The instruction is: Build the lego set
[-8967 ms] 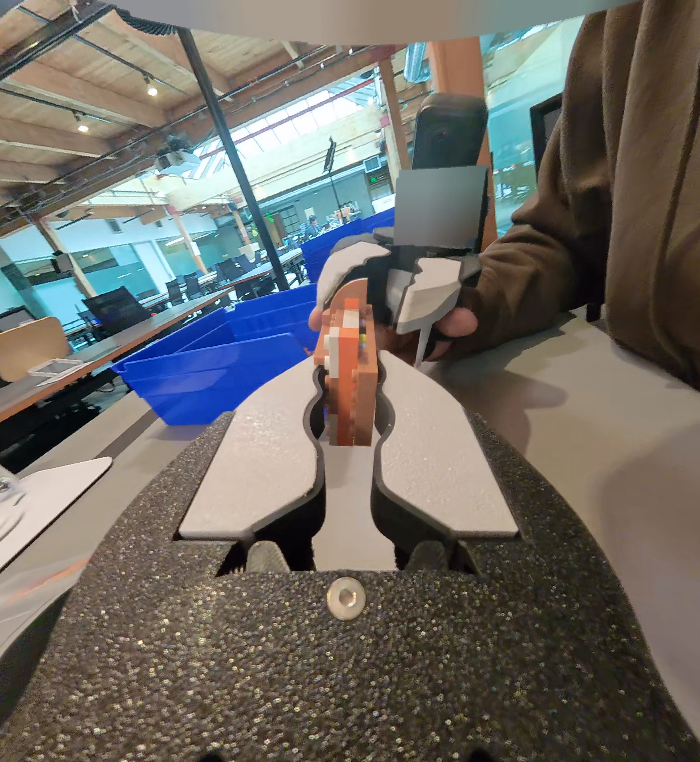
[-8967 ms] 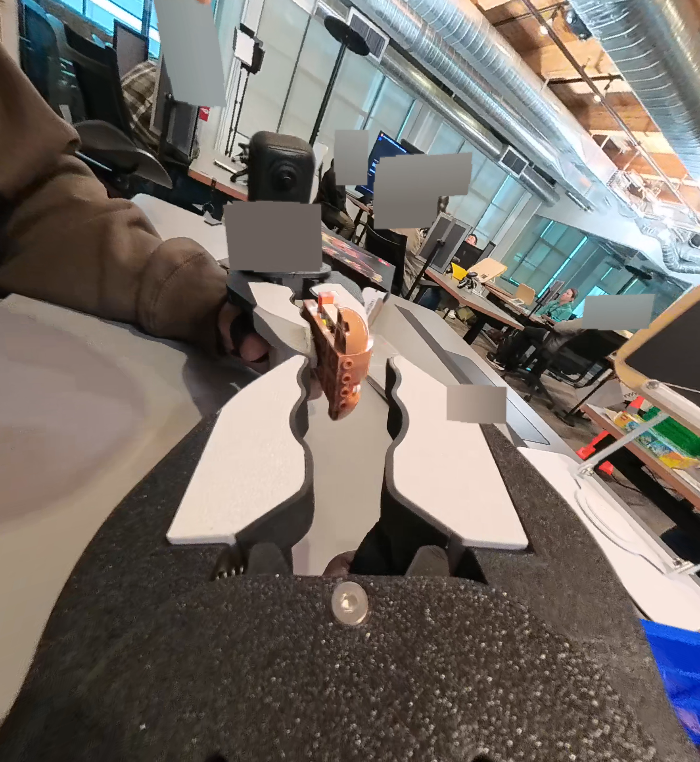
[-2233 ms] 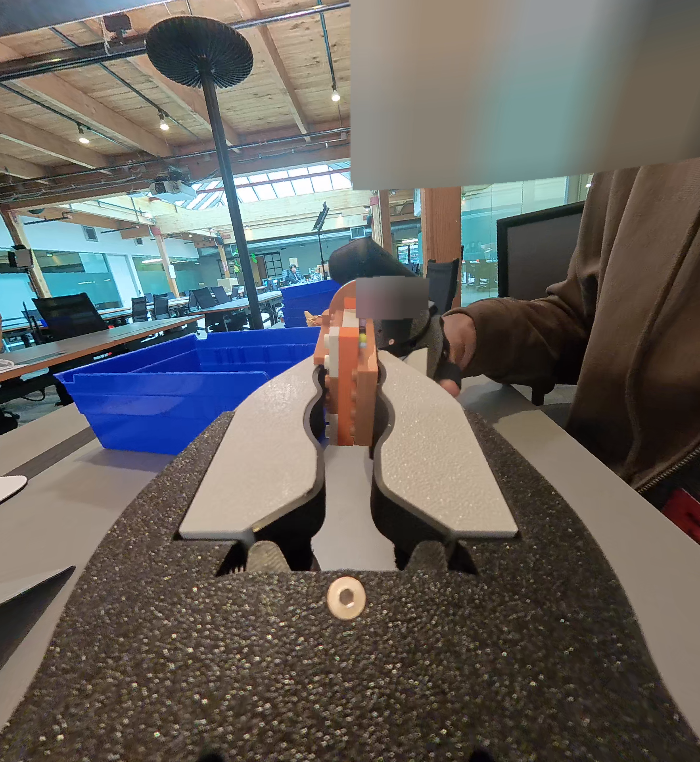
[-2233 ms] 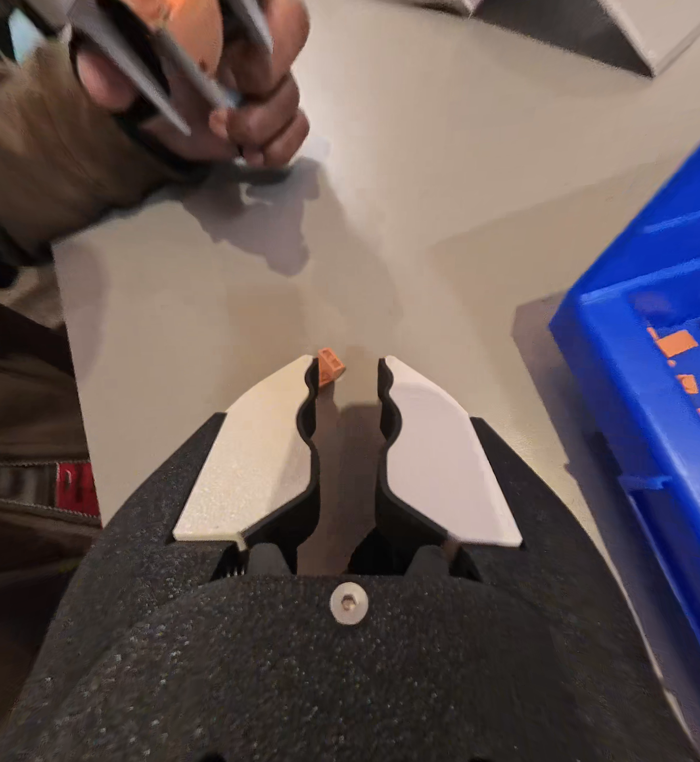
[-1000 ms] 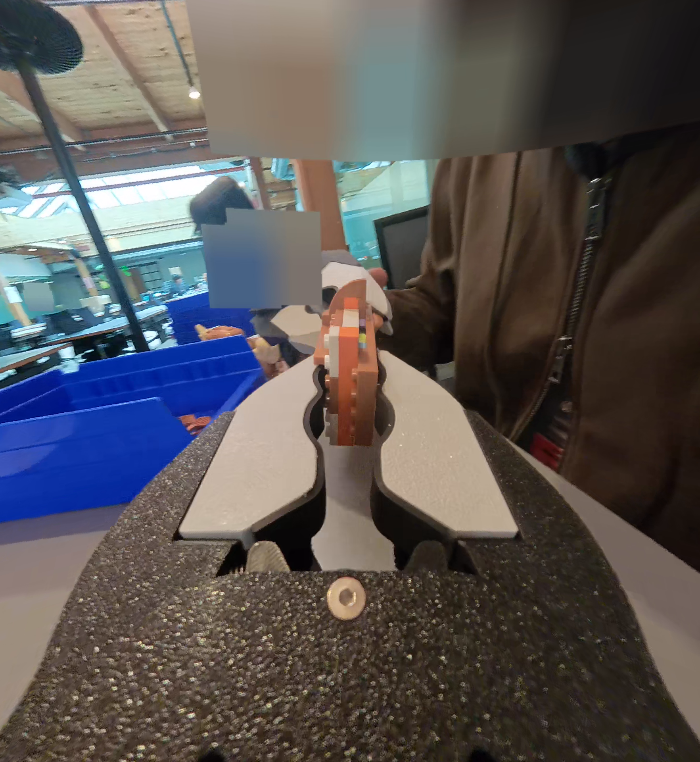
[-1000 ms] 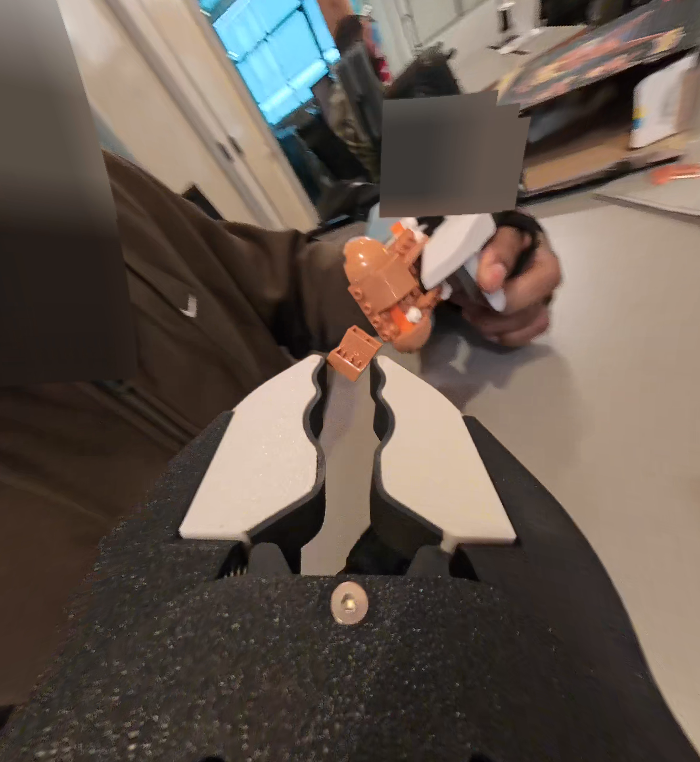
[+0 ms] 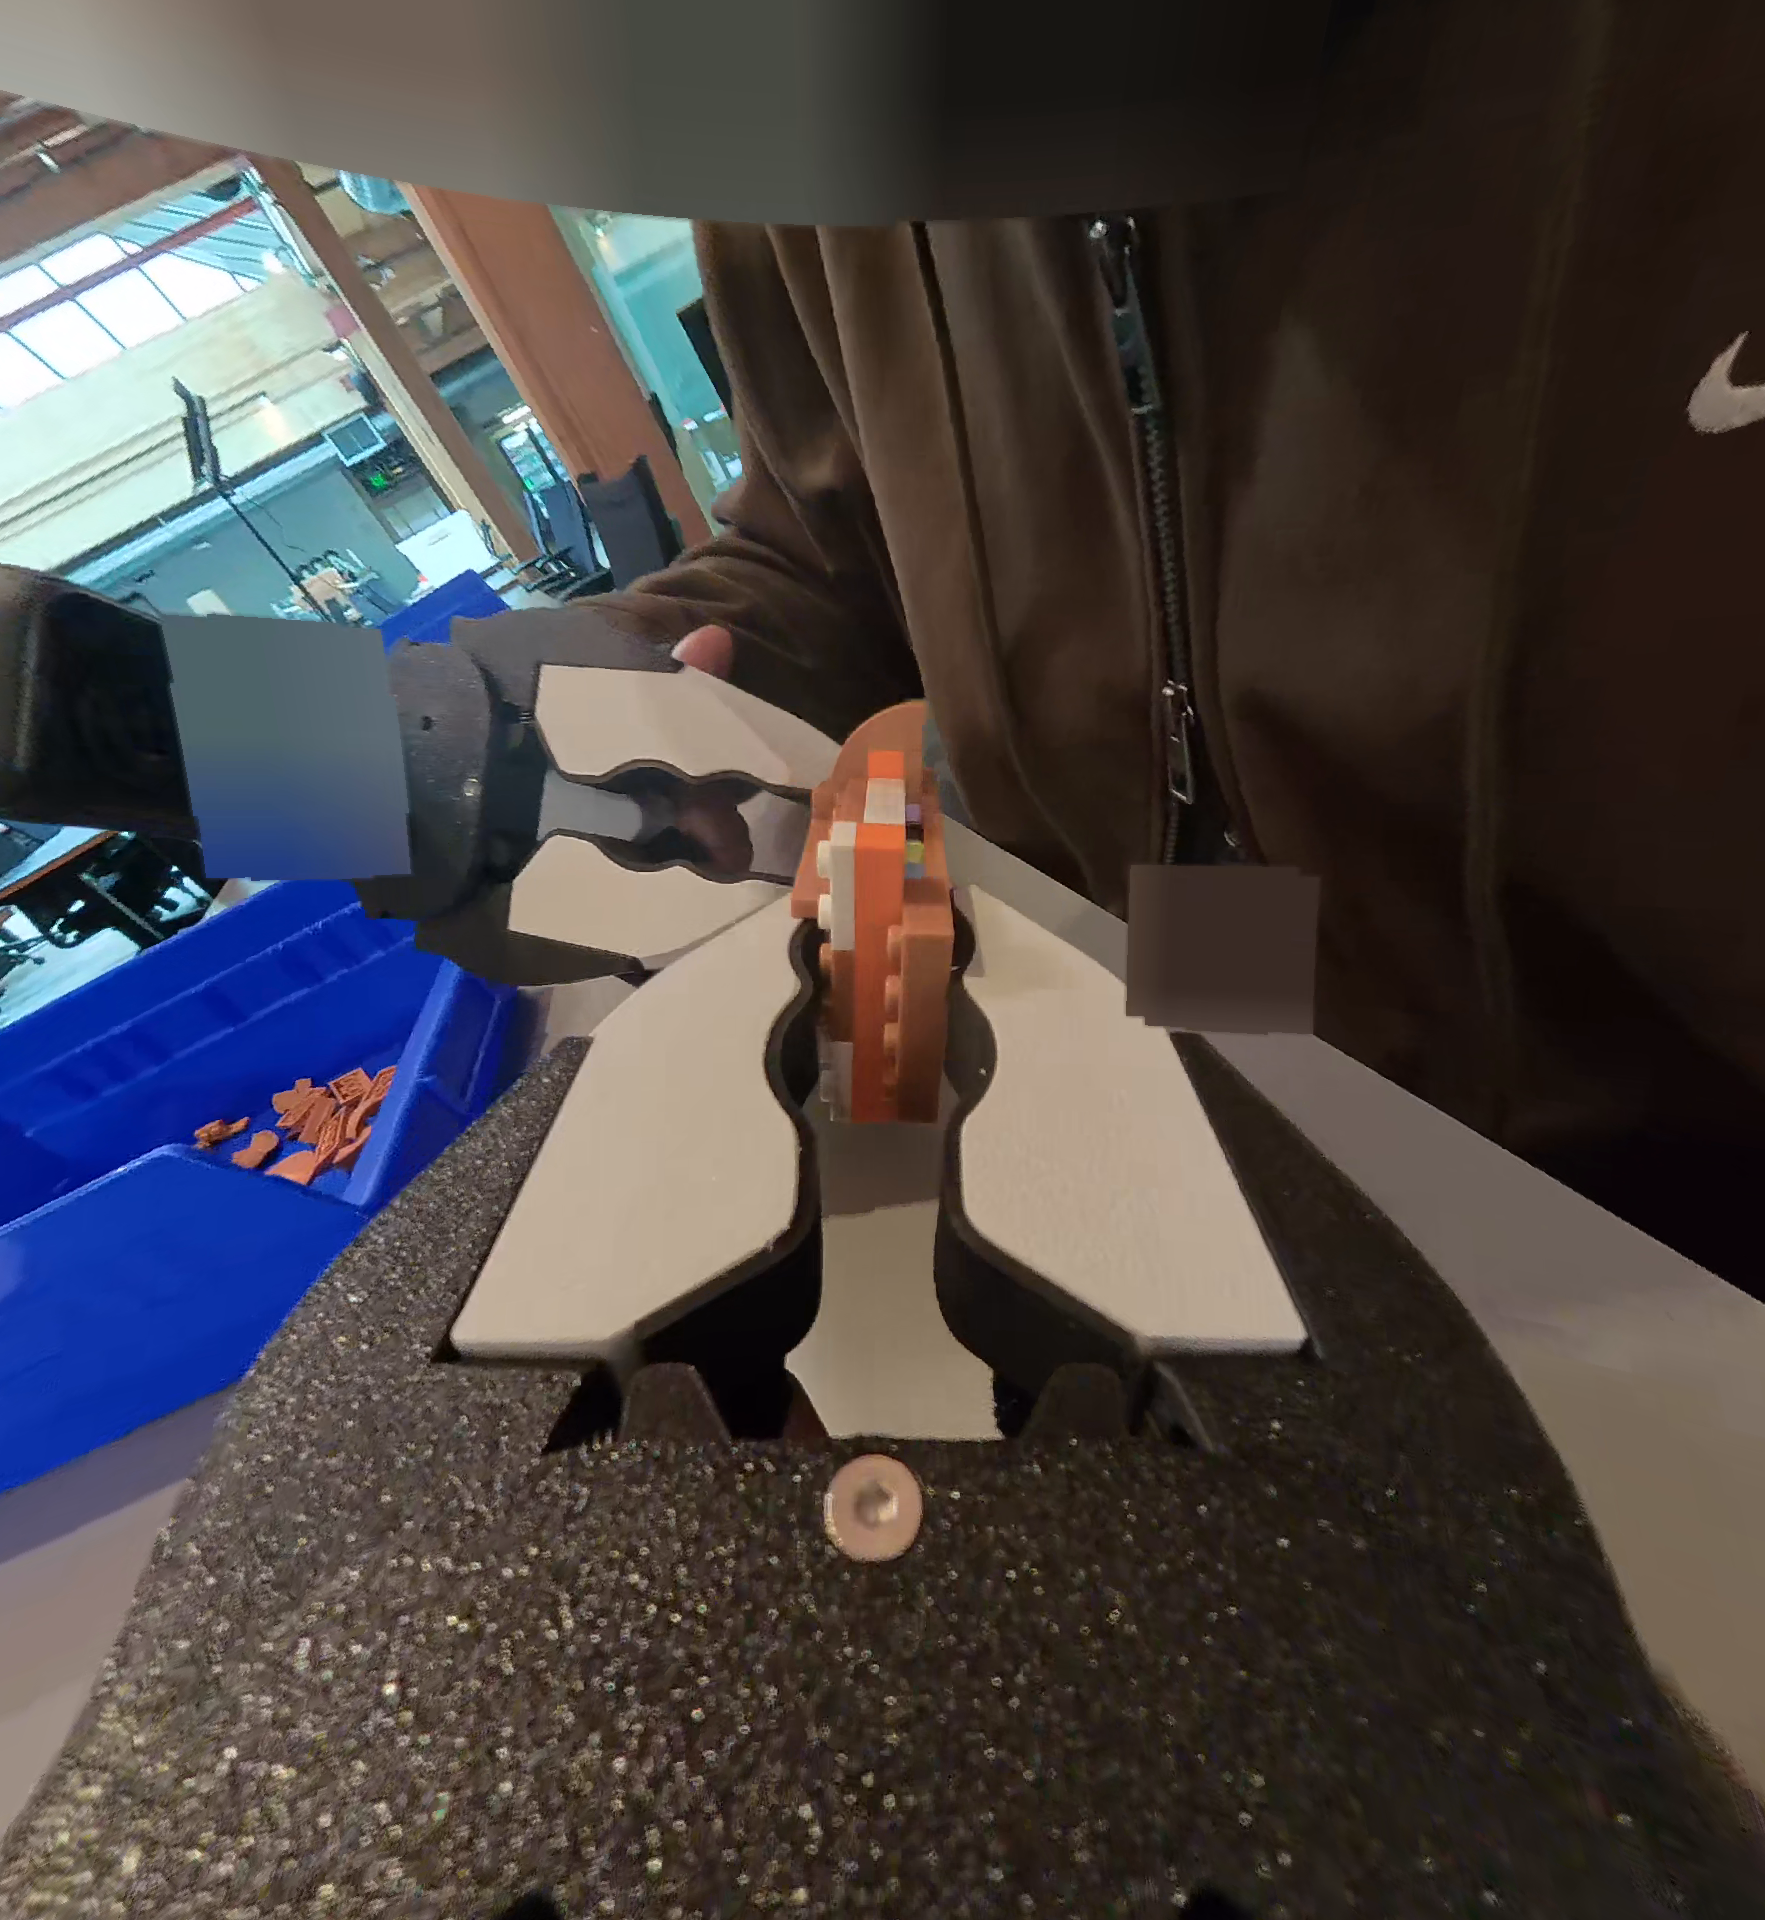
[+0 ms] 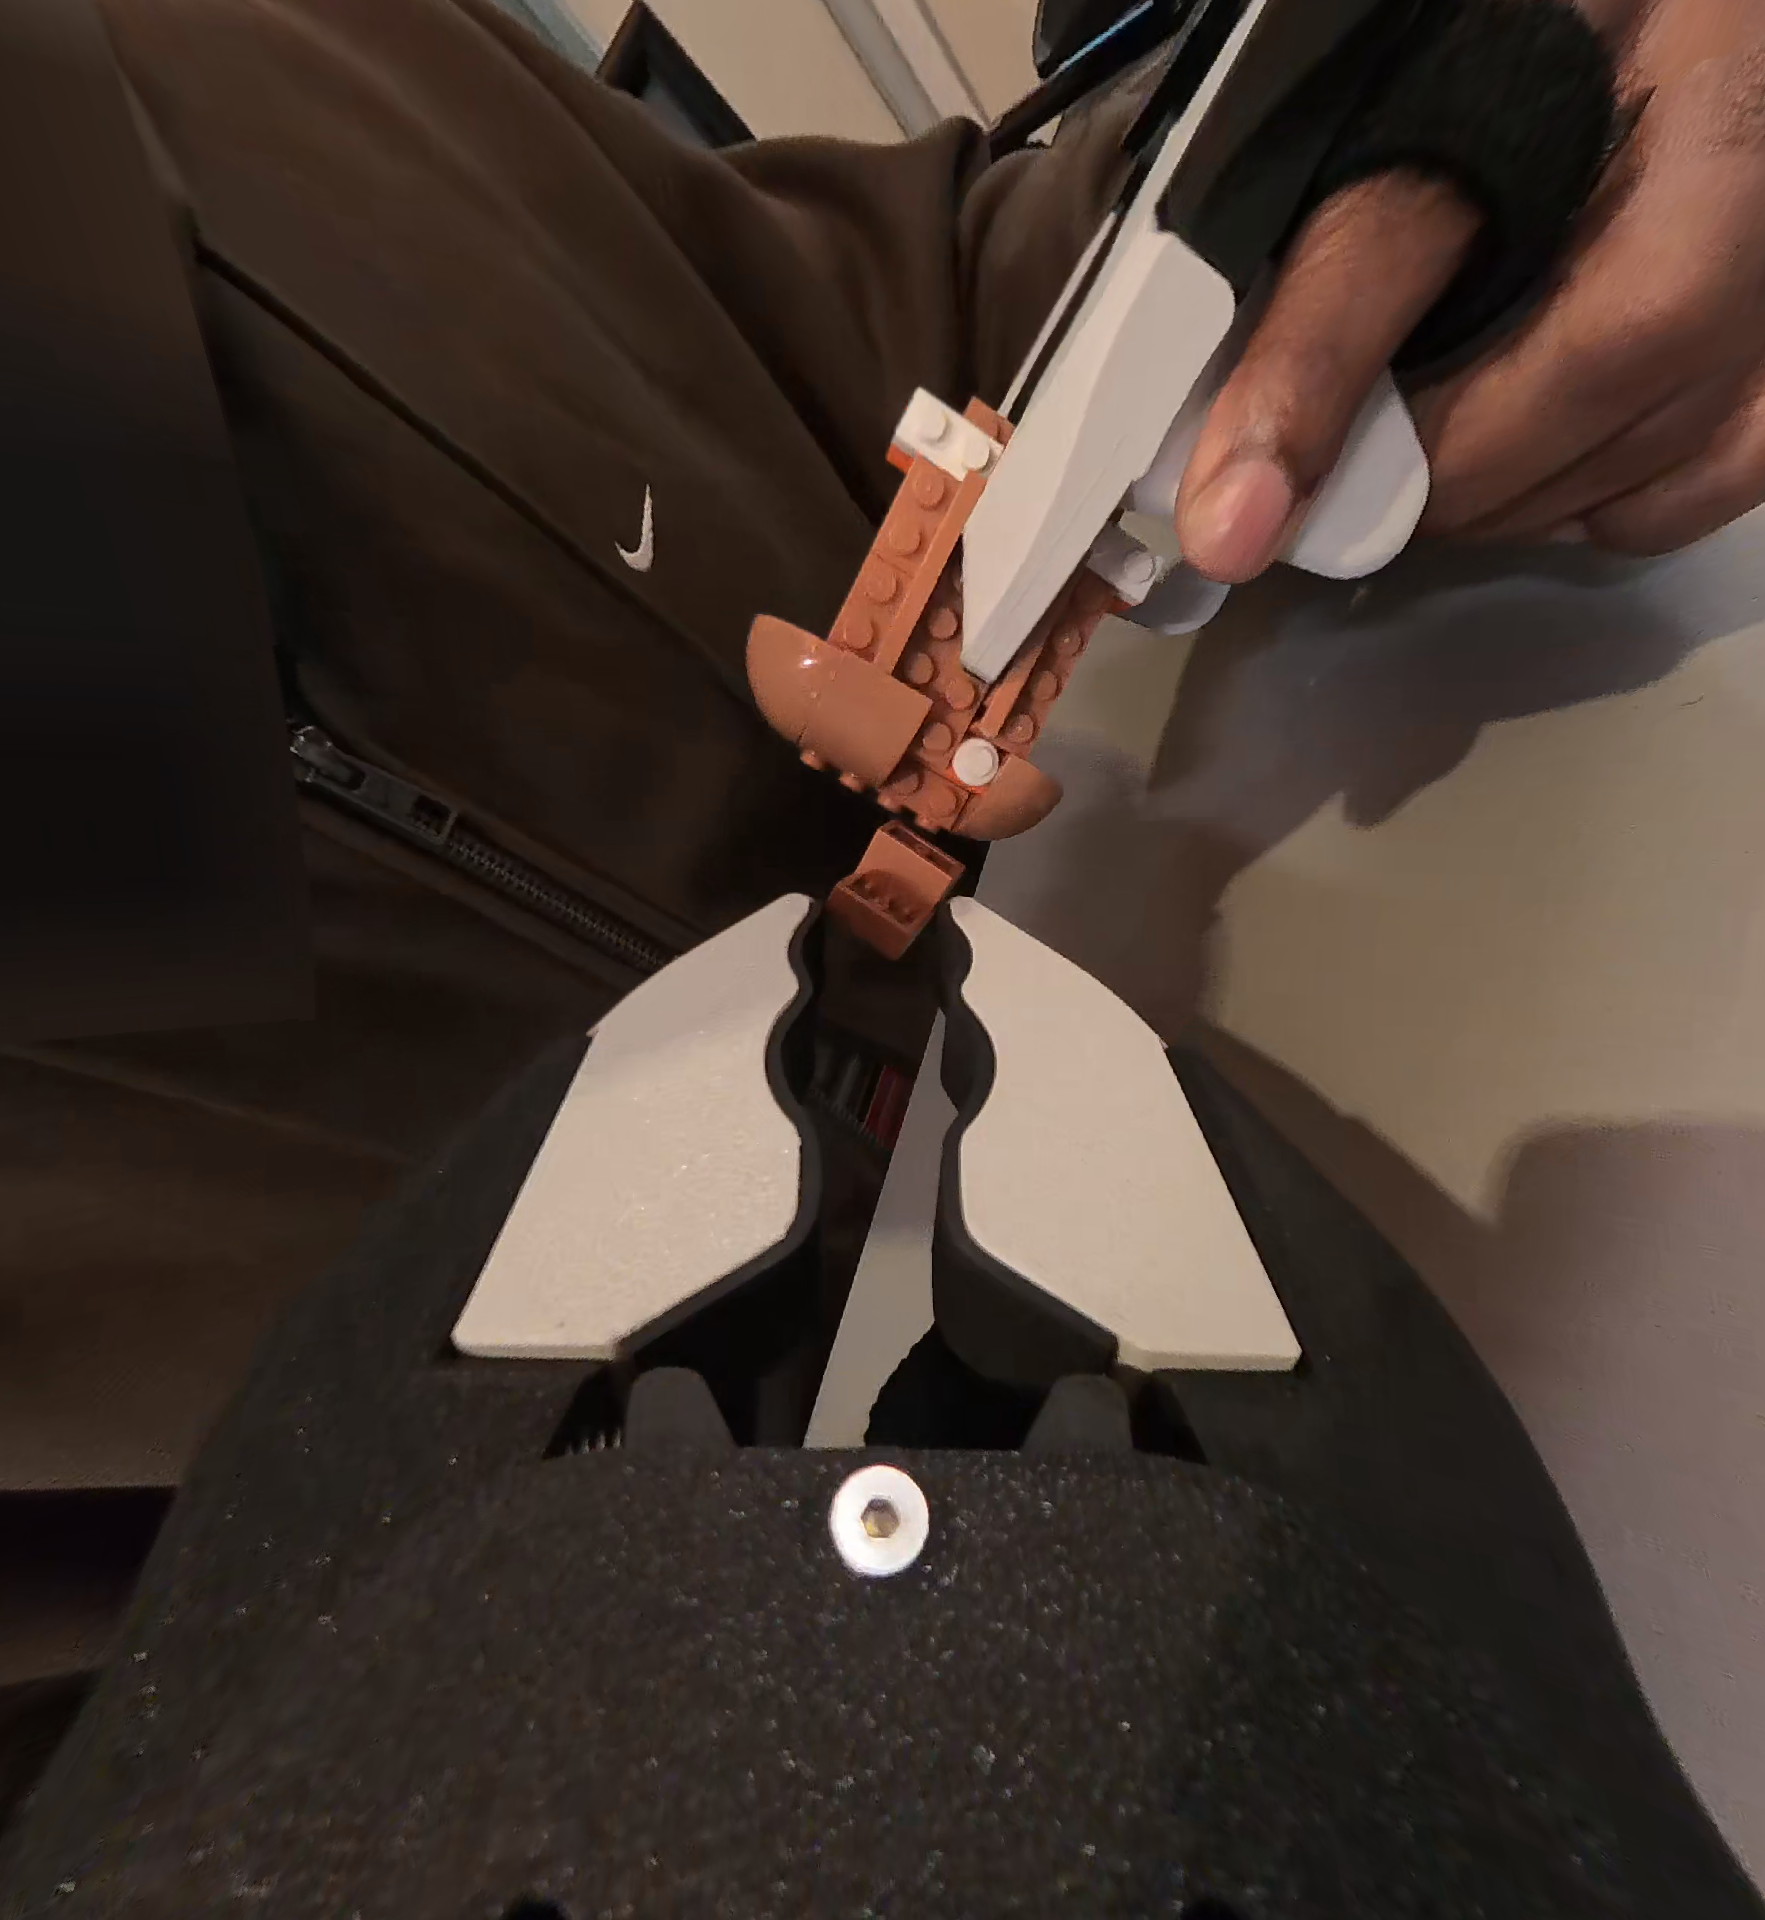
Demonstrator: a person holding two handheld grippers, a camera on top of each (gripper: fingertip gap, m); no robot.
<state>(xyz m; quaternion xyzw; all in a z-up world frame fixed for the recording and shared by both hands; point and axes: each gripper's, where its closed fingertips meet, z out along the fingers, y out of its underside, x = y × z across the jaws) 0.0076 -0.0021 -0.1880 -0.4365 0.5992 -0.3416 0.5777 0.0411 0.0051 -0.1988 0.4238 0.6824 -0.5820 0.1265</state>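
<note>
Both tongs were clamped on parts. From the left wrist view, my left gripper (image 7: 878,935) gripped the orange-brown lego build (image 7: 883,935) upright between its fingers, as a second earlier, but now my right gripper (image 7: 790,831) had come in from the left until its tips met the build's side. Beside them the blue bin (image 7: 109,1299) held a small heap of loose brown pieces (image 7: 312,1127). From the right wrist view, my right gripper (image 8: 883,914) pinched a small brown brick (image 8: 893,894) at its tips. That brick, which had hung apart from the build (image 8: 899,675) a second before, now touched its lower end.
</note>
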